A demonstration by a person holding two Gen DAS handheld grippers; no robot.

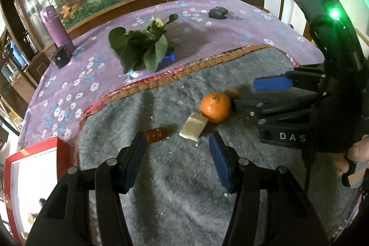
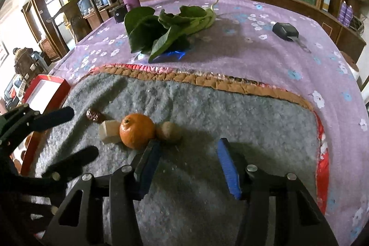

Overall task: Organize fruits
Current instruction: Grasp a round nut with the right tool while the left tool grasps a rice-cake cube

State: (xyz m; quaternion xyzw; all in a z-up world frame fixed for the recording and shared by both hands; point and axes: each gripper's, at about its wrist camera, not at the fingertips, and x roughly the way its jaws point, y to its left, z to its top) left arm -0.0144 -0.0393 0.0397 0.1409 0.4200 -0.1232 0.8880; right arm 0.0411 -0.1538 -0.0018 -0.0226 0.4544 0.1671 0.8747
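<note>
Nothing sorted yet, by the look of it. Orange (image 2: 136,133) sits centre-left on the grey mat (image 2: 230,121), touching a pale block (image 2: 108,134); brown round fruit (image 2: 169,130) just right of it, dark red piece (image 2: 93,115) upper left. Red box (image 1: 34,153) at lower left edge holds no fruit that I can see. Left gripper (image 1: 177,160) and right gripper (image 2: 186,167) both released, nothing between jaws, near the fruit. All picks remain.
</note>
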